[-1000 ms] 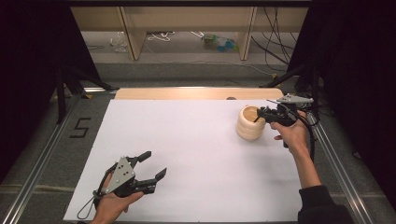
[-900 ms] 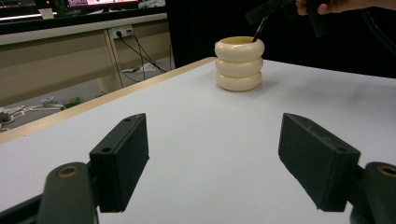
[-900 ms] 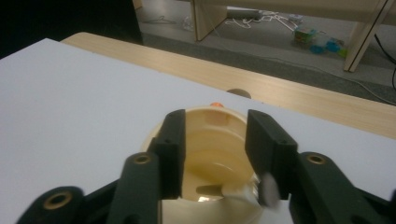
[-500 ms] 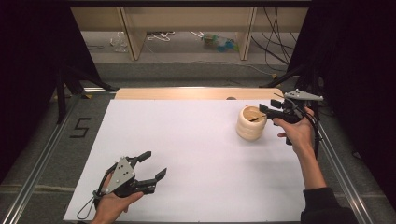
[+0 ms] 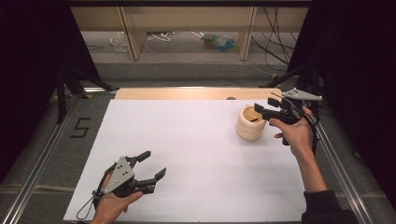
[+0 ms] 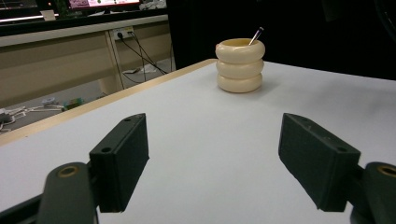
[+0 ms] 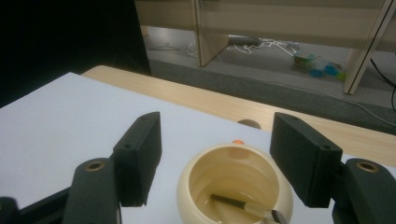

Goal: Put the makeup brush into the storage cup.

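Observation:
A cream ribbed cup [image 5: 250, 126] stands at the right on the white sheet [image 5: 187, 149]. In the right gripper view a thin brush [image 7: 240, 205] lies inside the cup [image 7: 205, 172]. Its tip [image 6: 256, 35] pokes over the rim of the cup [image 6: 240, 65] in the left gripper view. My right gripper [image 5: 260, 111] hovers just above and right of the cup. Its jaws have just been opening and stand open [image 7: 217, 135], with nothing between the pads. My left gripper [image 5: 153, 164] rests open near the front left, and the left gripper view looks between its jaws [image 6: 212, 140] towards the cup.
A wooden strip [image 5: 187, 93] runs along the table's far edge, with a dark round spot [image 7: 249, 123] behind the cup. Metal rails [image 5: 42, 154] flank the sheet, and a "5" mark [image 5: 80, 127] lies at the left. Bench legs and cables [image 5: 163, 35] stand beyond.
My right gripper has lifted and drawn back to the right from over the cup, its jaws opening. The left gripper has stayed still.

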### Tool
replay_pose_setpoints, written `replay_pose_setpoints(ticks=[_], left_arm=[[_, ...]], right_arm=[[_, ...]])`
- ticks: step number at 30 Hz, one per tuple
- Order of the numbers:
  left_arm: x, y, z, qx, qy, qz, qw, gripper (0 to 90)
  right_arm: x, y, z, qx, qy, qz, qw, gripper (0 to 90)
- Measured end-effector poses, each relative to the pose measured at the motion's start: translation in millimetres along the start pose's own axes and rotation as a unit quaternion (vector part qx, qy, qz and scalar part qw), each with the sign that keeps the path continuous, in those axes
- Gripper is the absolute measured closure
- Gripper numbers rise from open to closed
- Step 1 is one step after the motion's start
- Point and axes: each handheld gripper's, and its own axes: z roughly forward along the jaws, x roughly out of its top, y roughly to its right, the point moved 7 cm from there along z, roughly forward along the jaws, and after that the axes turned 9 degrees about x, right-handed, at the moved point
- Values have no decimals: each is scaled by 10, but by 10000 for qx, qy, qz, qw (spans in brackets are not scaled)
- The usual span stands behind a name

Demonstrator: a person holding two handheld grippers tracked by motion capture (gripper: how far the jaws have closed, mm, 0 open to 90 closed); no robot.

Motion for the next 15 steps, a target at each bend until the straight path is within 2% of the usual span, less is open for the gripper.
replay_pose_setpoints(ticks=[4, 6, 15], left_arm=[[1, -4, -3, 4, -1, 5, 10000, 245], [0, -5, -4, 4, -7, 3, 10000, 245], [1, -22, -7, 11, 2, 28, 10000, 241]], right_arm=[[12, -69, -16, 63, -19, 77, 9999, 333], [14, -91, -5, 104, 28, 16, 9999, 330], [-9, -182, 11, 195, -39, 34, 9998, 305]])
